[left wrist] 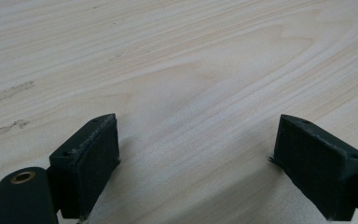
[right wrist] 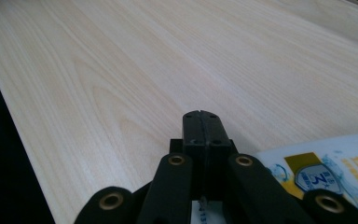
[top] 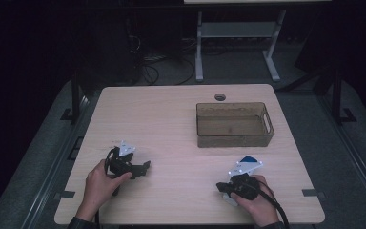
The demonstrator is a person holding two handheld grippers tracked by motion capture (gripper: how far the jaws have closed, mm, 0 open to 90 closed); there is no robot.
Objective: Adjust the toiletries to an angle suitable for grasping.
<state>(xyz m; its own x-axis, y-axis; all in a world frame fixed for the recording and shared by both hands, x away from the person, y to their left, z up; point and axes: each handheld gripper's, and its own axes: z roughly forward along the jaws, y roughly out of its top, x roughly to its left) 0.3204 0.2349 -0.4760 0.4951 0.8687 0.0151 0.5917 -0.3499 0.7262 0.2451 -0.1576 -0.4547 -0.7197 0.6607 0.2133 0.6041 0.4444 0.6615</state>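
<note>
- Table [top: 181, 124] of pale wood, its grain running bare ahead of both sets of fingers; a round cable hole [top: 219, 97] sits near its far edge.
- The left gripper [top: 142, 168] is held low over the near left part of the table in the person's left hand [top: 104, 180]. In the left gripper view its two black fingers [left wrist: 89, 158] stand wide apart with plain wood between them; a couple of faint scuff marks [left wrist: 7, 93] lie off to the left of the fingers.
- The right gripper [top: 222, 187] is held in the person's right hand [top: 257, 200] at the near right. In the right gripper view its fingers [right wrist: 201, 128] are pressed together, tip to tip. I cannot tell whether anything thin is caught between them.
- A white packet [right wrist: 328, 172] with blue and yellow print lies just beside the right fingers, under and to their right; in the high view a bit of blue and white [top: 248, 162] pokes out just beyond that gripper.
- A smoky, see-through bin [top: 233, 138] stands well ahead of the right fingers, toward the far right of the table; it looks empty from here.
- A black cable [top: 277, 210] trails from the right gripper toward the near edge.
- Beyond the table, on the dark floor, stand grey desk legs [top: 199, 47] and a tangle of cords [top: 147, 62].
</note>
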